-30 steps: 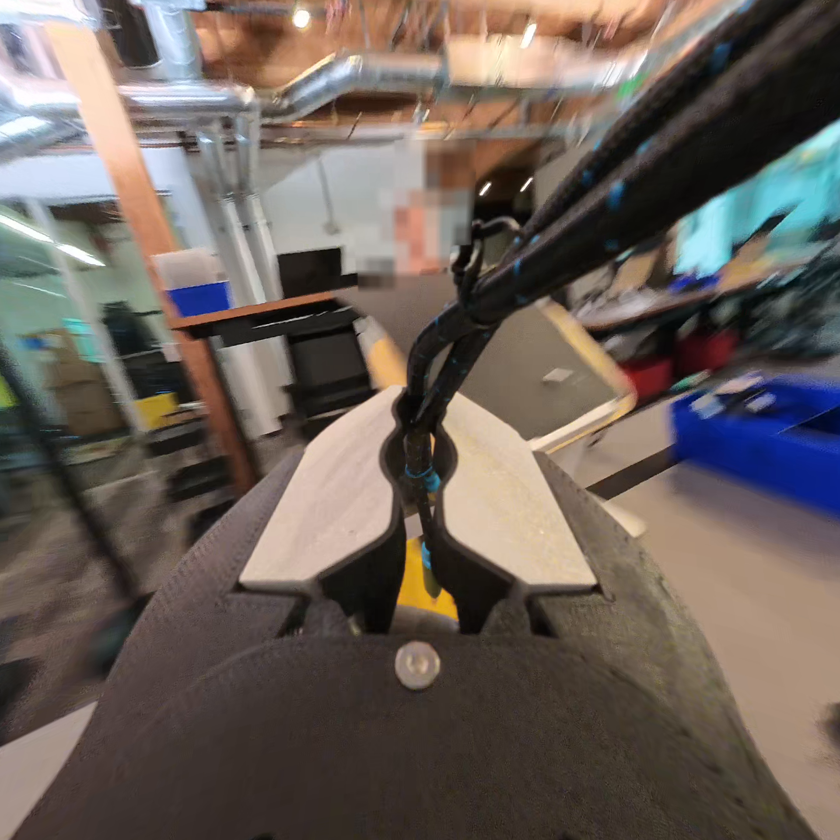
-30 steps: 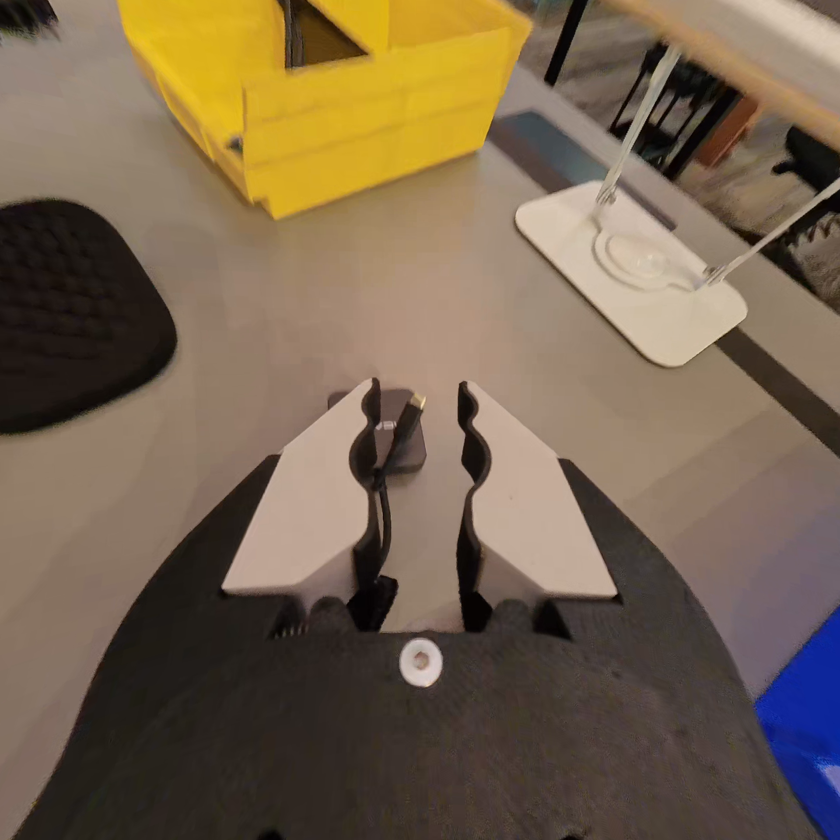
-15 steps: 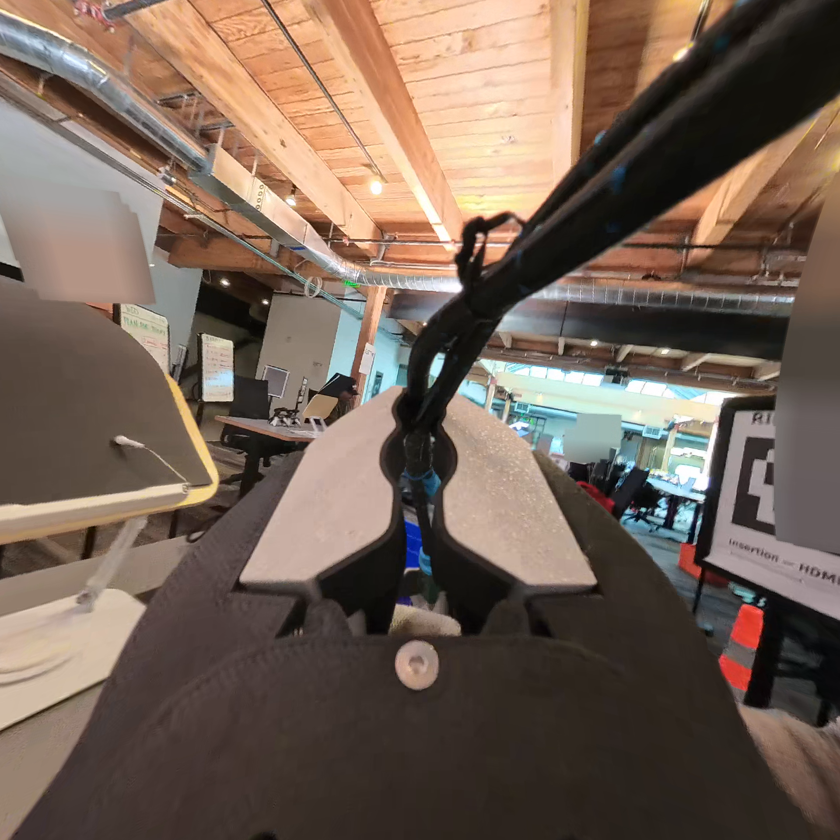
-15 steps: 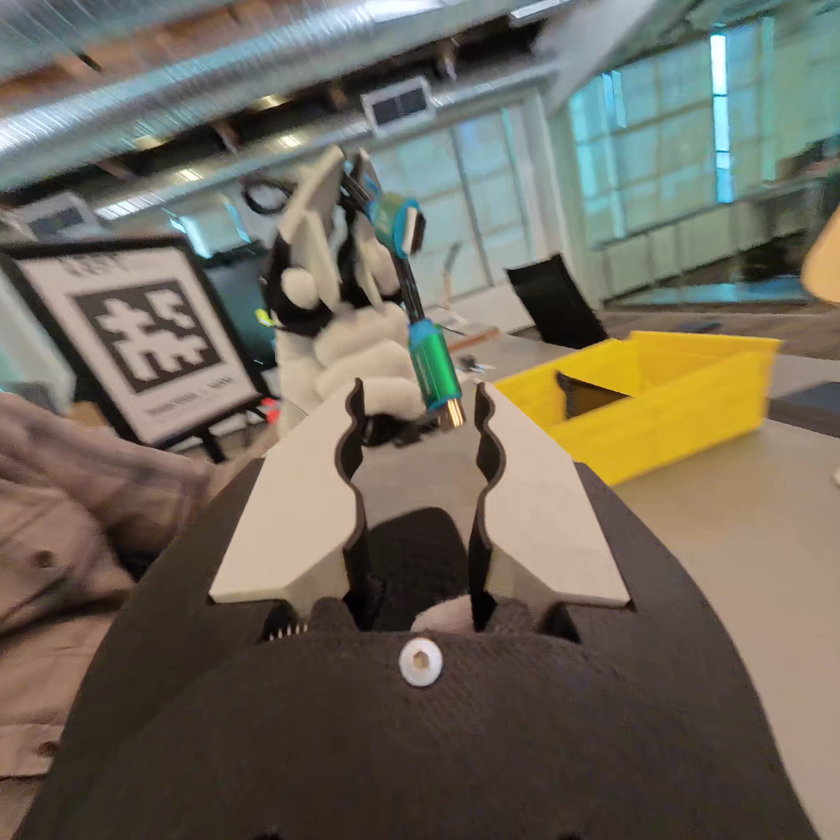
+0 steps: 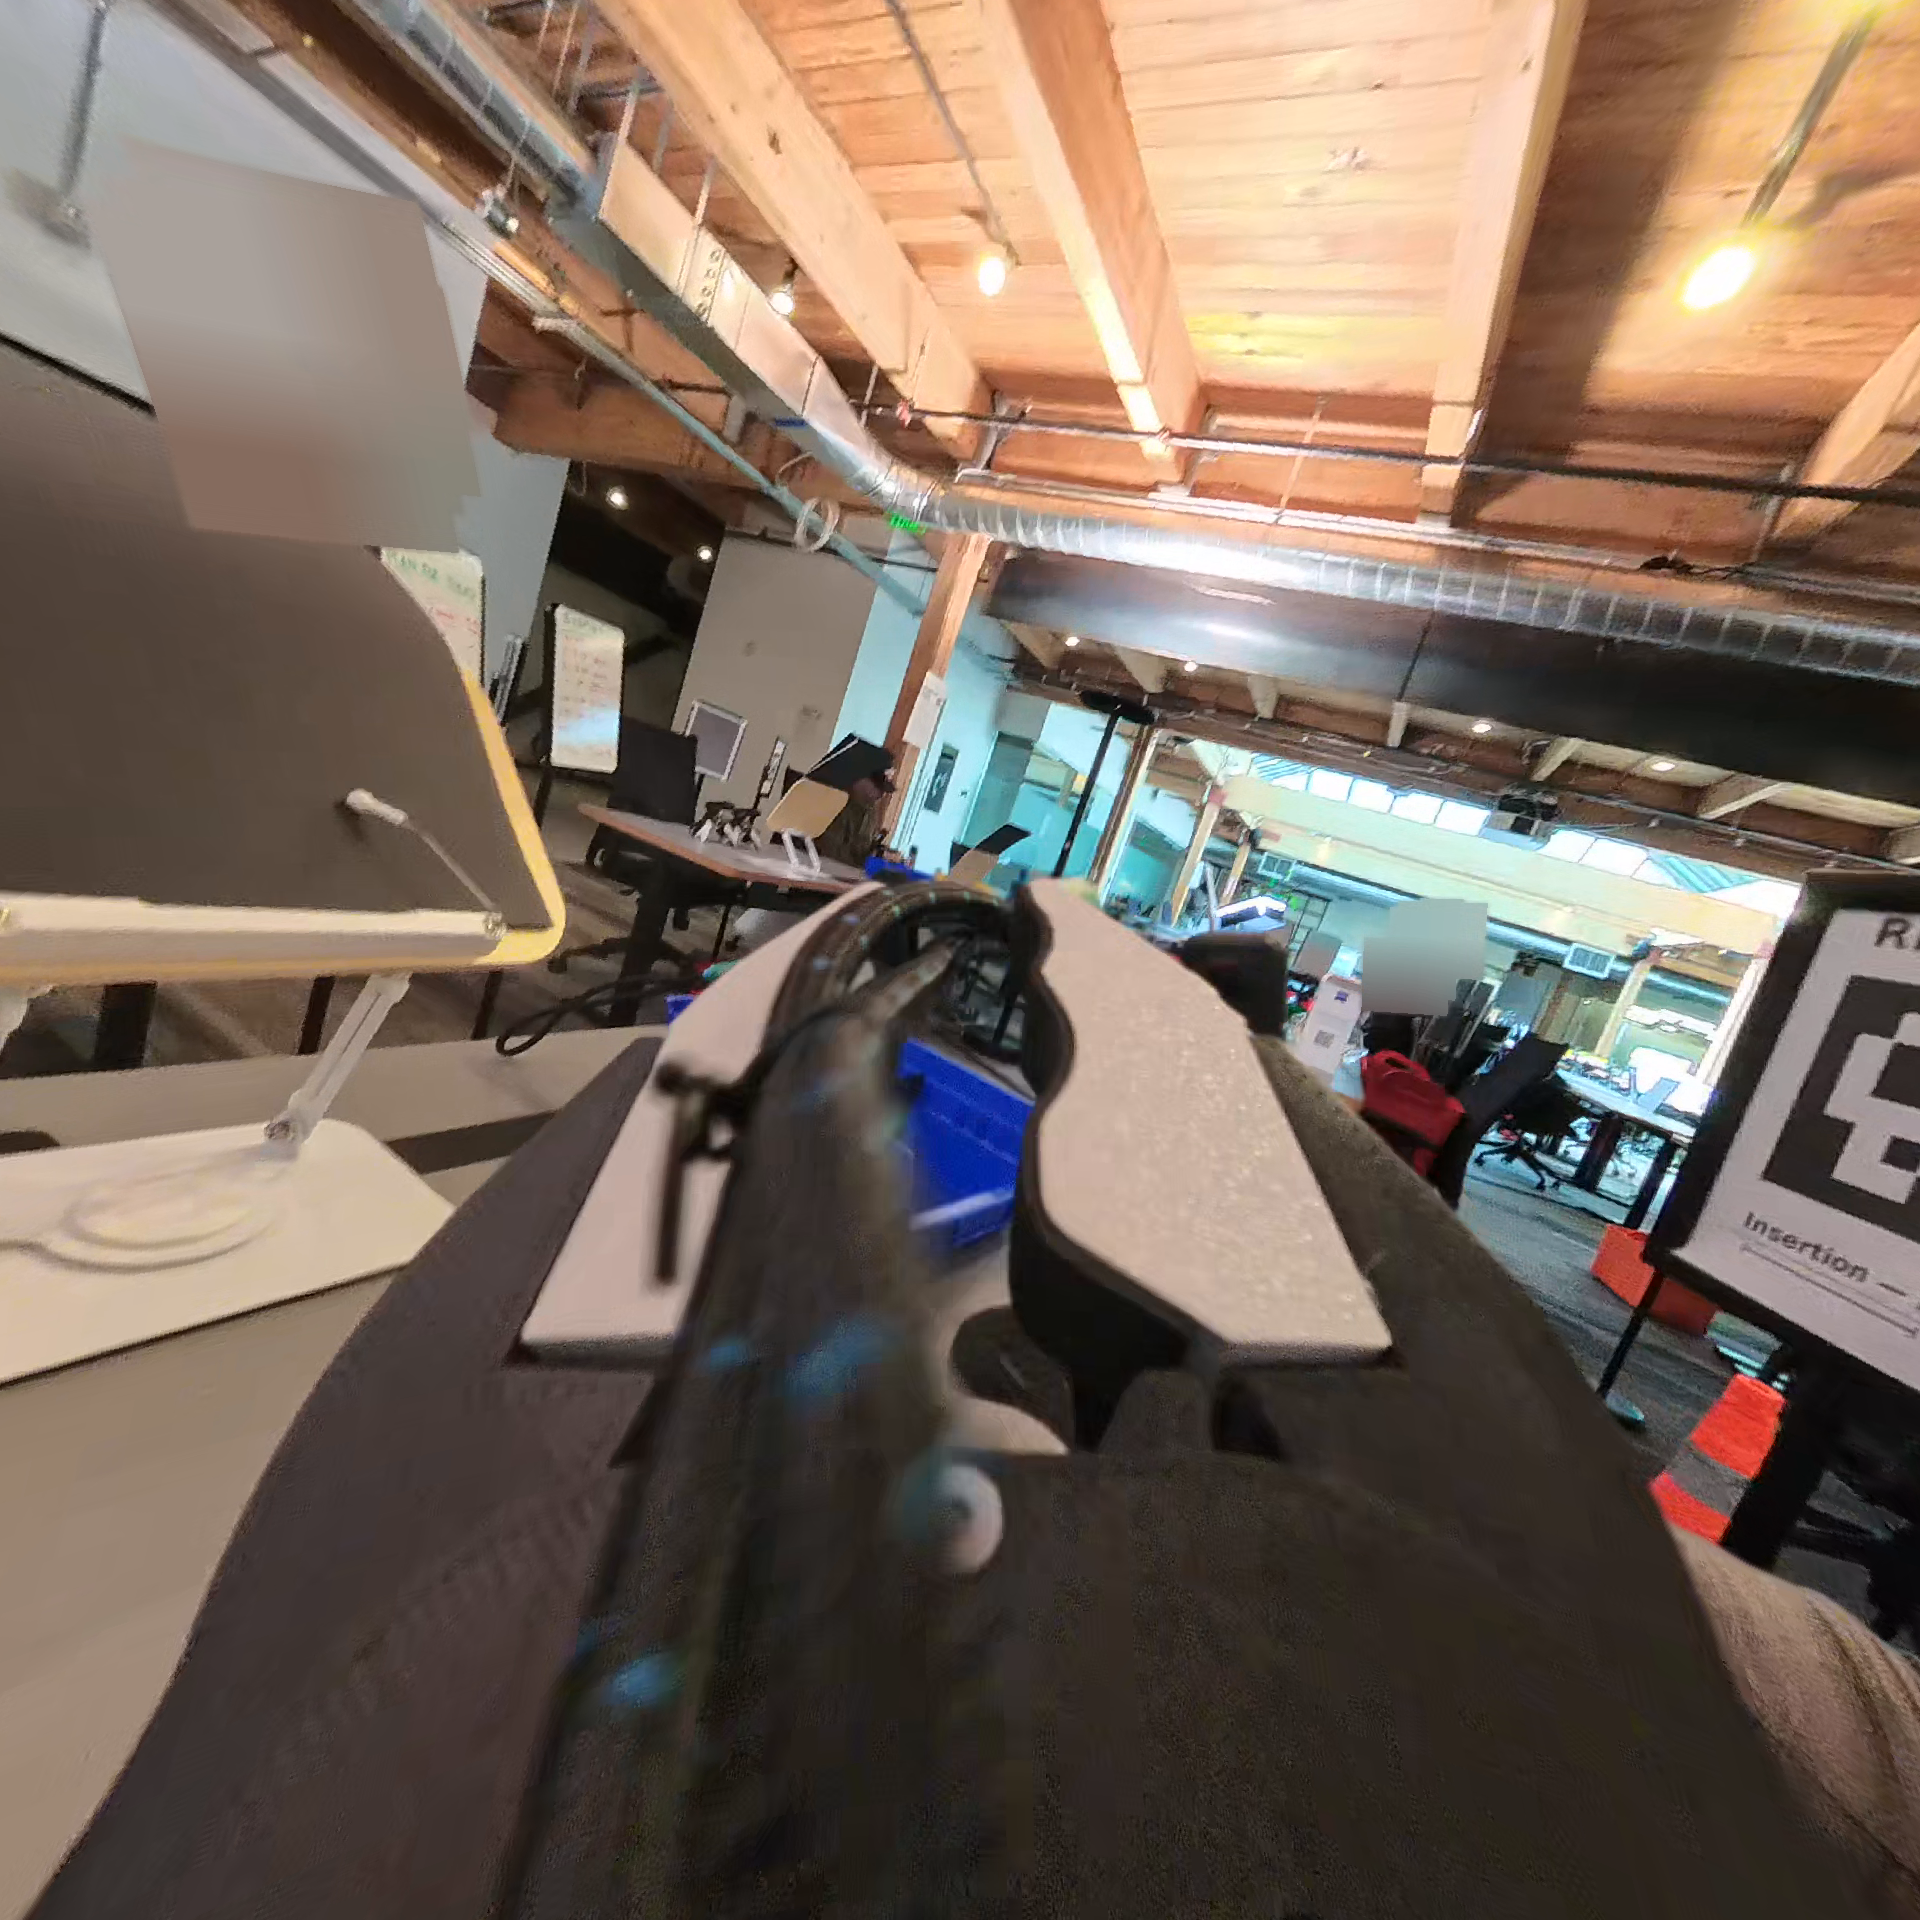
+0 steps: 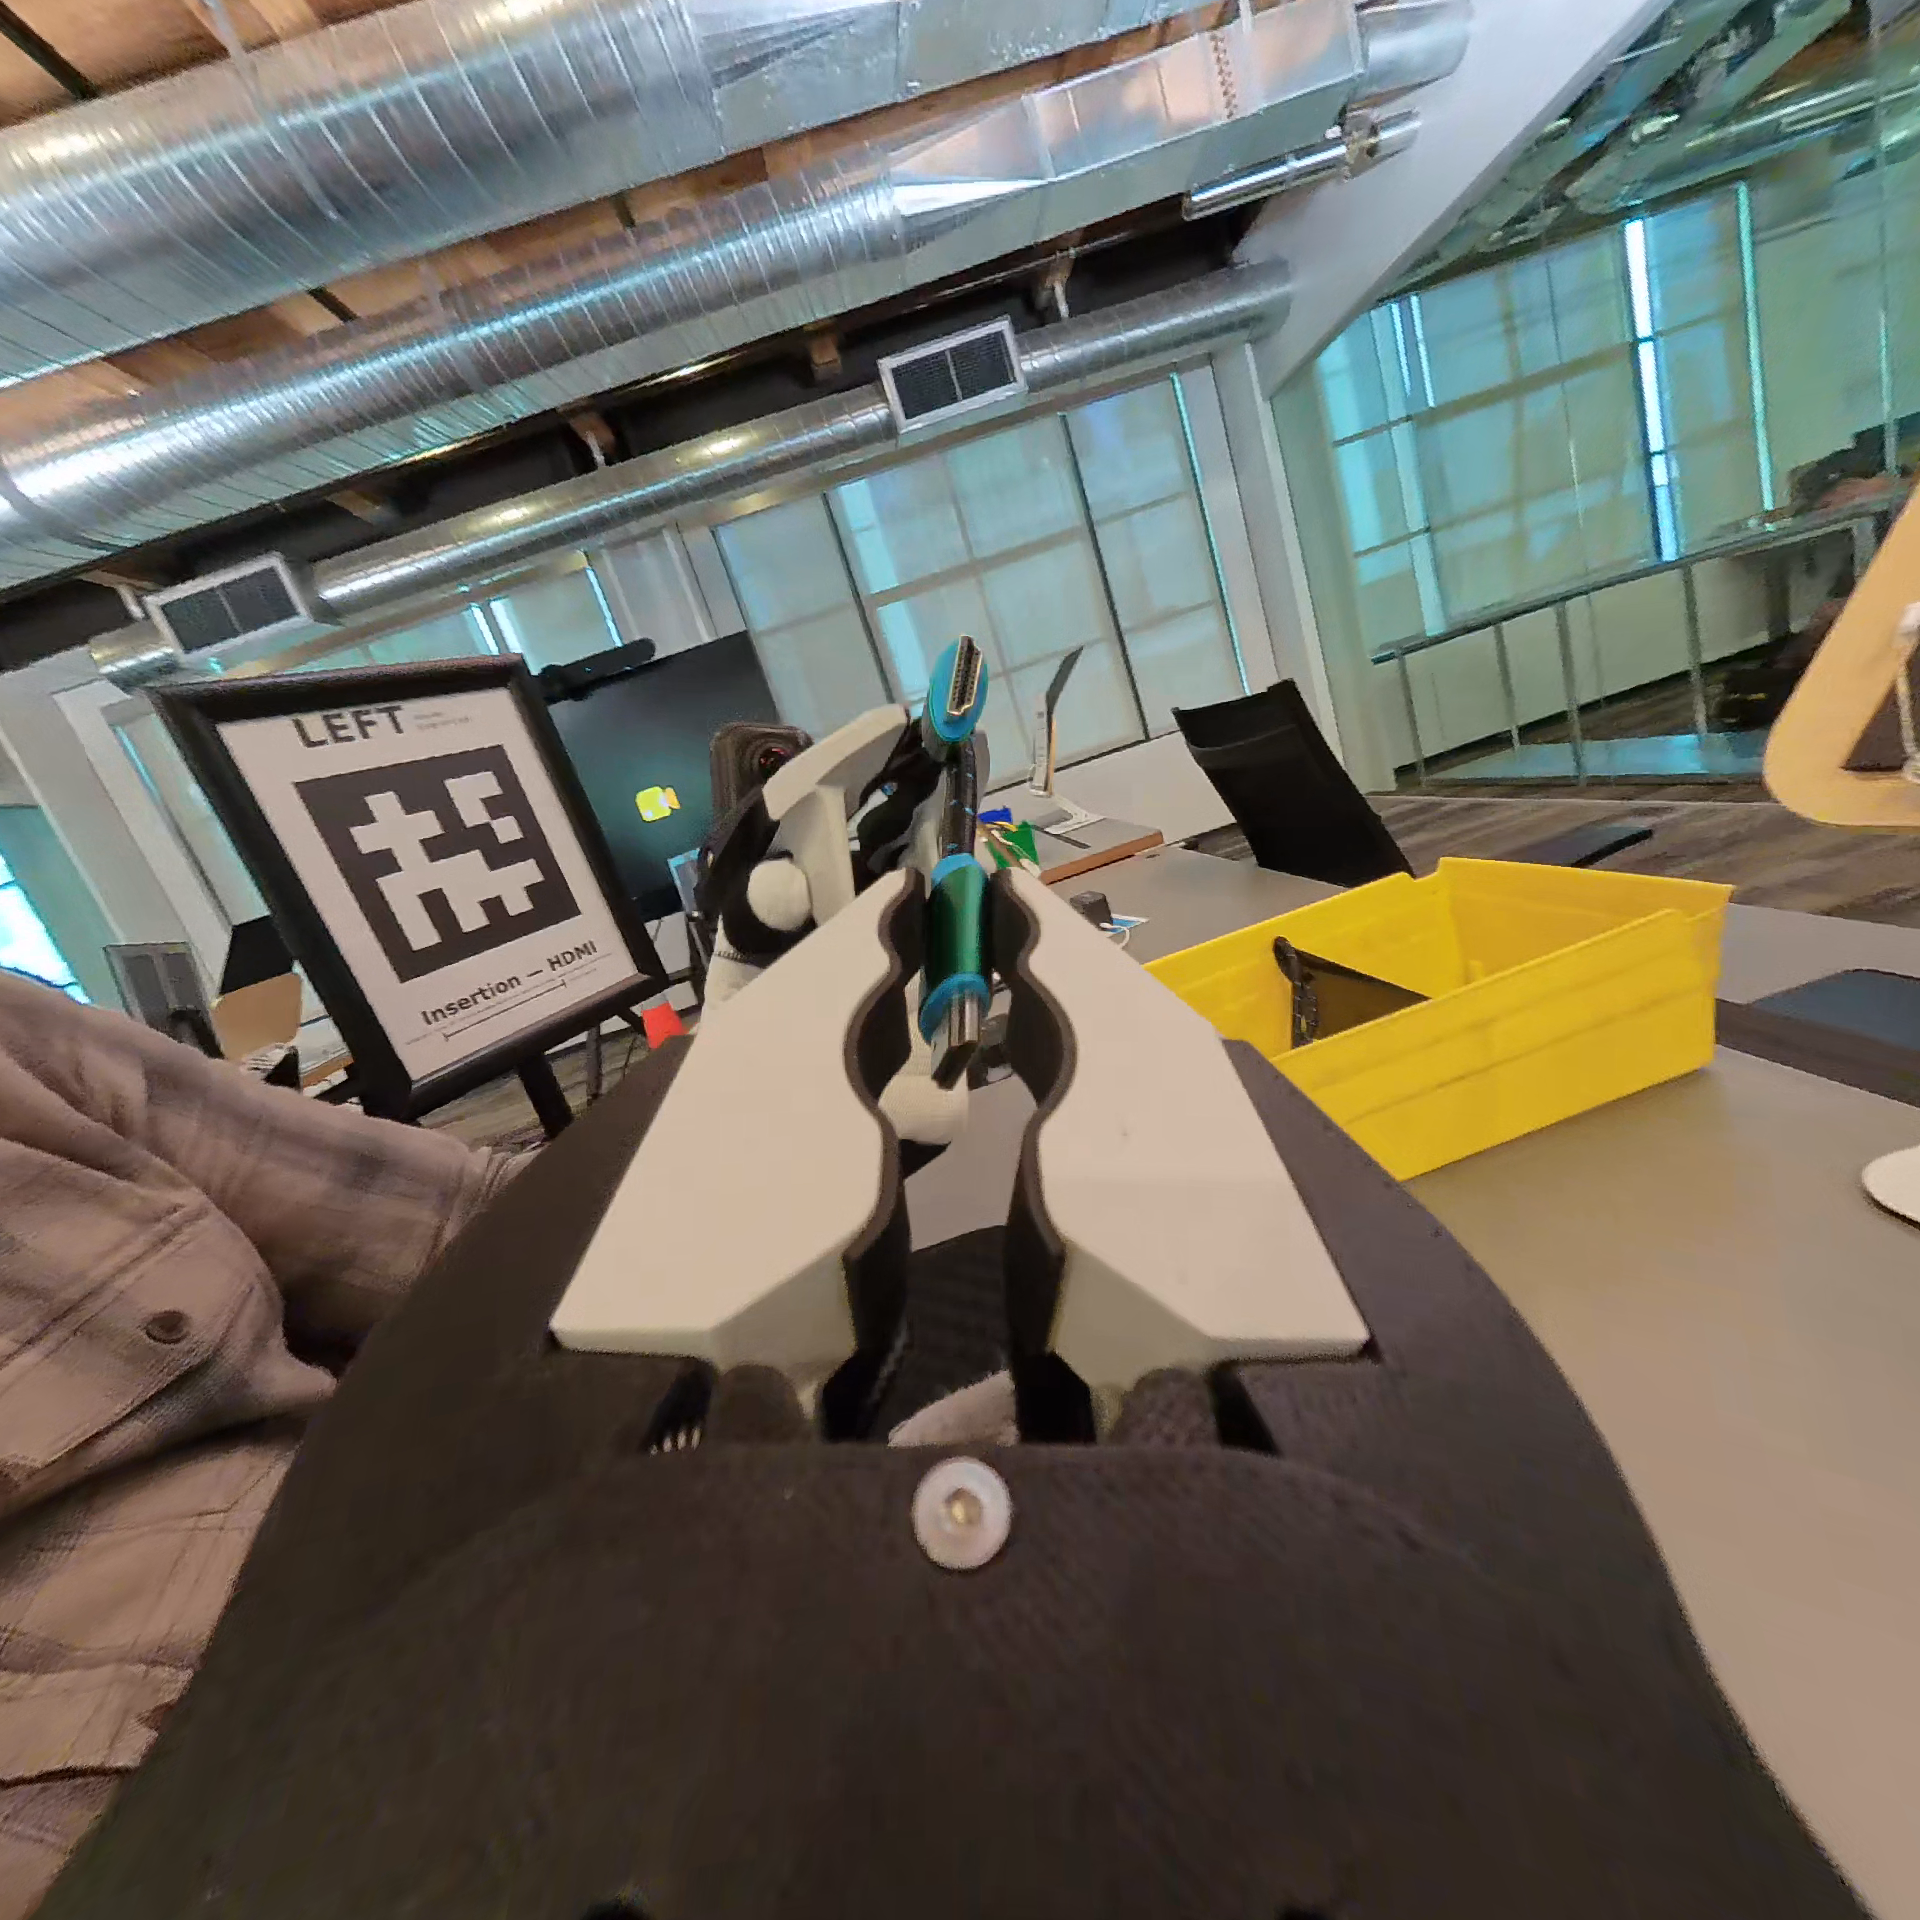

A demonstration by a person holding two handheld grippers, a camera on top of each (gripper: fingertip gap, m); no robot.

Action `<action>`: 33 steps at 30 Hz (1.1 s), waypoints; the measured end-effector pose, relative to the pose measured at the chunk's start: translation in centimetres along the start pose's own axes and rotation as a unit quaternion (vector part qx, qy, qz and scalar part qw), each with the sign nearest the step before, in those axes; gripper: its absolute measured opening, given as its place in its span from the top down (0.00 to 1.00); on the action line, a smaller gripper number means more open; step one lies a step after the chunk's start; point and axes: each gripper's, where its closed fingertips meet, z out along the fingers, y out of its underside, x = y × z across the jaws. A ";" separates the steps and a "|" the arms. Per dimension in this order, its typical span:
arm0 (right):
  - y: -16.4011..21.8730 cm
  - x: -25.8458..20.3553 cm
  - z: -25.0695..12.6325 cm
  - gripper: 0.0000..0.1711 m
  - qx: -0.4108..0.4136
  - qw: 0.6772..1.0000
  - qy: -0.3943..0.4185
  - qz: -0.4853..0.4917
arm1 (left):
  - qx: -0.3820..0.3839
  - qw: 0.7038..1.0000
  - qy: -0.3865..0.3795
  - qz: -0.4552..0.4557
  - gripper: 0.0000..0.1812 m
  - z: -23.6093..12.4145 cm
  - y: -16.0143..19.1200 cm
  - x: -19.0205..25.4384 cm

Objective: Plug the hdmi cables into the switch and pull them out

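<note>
HDMI cables (image 5: 831, 1091), black braid flecked with blue, draped lengthwise over the left gripper (image 5: 951, 935): across its left finger, then back along the housing toward the camera, blurred from closeness. Jaws there spread wide, nothing pinched between them. Visible through that gap, beyond the tips: a blue bin (image 5: 961, 1132). Off to that claw's left, a white stand base (image 5: 208, 1236) on the grey table (image 6: 1662, 1299).

Right gripper (image 6: 954, 894) raised and narrowed to a slit, clamped at its very tips on a green plug (image 6: 954, 925) with blue end collars, metal connector pointing down into the space between the fingers. Straight ahead of those tips and just above: a blue plug (image 6: 956, 694) pointing up, beside the other claw farther off. To the right of the fingers, a yellow bin (image 6: 1507, 997) on the table. To the left, a framed marker sign (image 6: 416, 862) on an easel, and nearer, a plaid sleeve (image 6: 135, 1299).
</note>
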 end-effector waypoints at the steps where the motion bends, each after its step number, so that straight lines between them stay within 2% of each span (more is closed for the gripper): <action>1: -0.1 0.2 -0.1 0.94 0.001 1.000 0.005 -0.001 | -0.010 1.000 -0.005 -0.004 0.88 -0.1 0.5 -0.3; 7: -0.5 1.6 -1.0 0.95 0.005 0.999 0.038 0.000 | -0.055 0.998 -0.011 -0.028 0.80 0.1 3.1 -1.1; 8: -0.5 1.7 -1.1 0.95 0.006 0.999 0.037 -0.001 | -0.061 0.998 -0.006 -0.034 0.85 0.2 3.5 -1.0; 9: -0.6 1.8 -1.2 0.95 0.009 0.999 0.040 -0.005 | -0.069 0.997 -0.003 -0.044 0.81 0.3 4.1 -1.0; 12: -0.7 2.2 -1.5 0.95 0.012 0.998 0.050 -0.026 | -0.098 0.992 0.009 -0.078 0.80 0.6 6.1 -0.9; 14: -0.5 2.4 -1.7 0.95 -0.003 0.996 0.066 -0.059 | -0.155 0.981 0.029 -0.109 0.80 0.8 8.4 -0.3; 16: -0.3 2.5 -1.9 0.95 -0.027 0.990 0.084 -0.113 | -0.254 0.957 0.084 -0.116 0.81 0.5 11.6 2.2; 20: -0.2 2.2 -2.5 0.95 -0.083 0.960 0.111 -0.243 | -0.355 0.913 0.195 -0.043 0.83 -1.0 13.8 8.3; 23: -0.2 1.4 -3.0 0.95 -0.124 0.931 0.116 -0.324 | -0.357 0.898 0.255 0.029 0.84 -1.9 11.3 12.2; 26: 0.2 0.5 -3.2 0.95 -0.183 0.893 0.117 -0.395 | -0.301 0.913 0.247 0.121 0.84 -1.2 5.5 13.5; 29: -0.1 -1.4 -2.8 0.95 -0.193 0.877 0.095 -0.430 | -0.273 0.923 0.206 0.176 0.83 0.2 0.3 11.5; 31: 0.0 -2.8 -2.2 0.95 -0.197 0.870 0.075 -0.446 | -0.301 0.916 0.201 0.171 0.81 0.9 -0.8 9.2; 33: 0.0 -4.2 -1.5 0.95 -0.194 0.868 0.053 -0.453 | -0.338 0.902 0.221 0.154 0.81 1.4 -0.3 7.1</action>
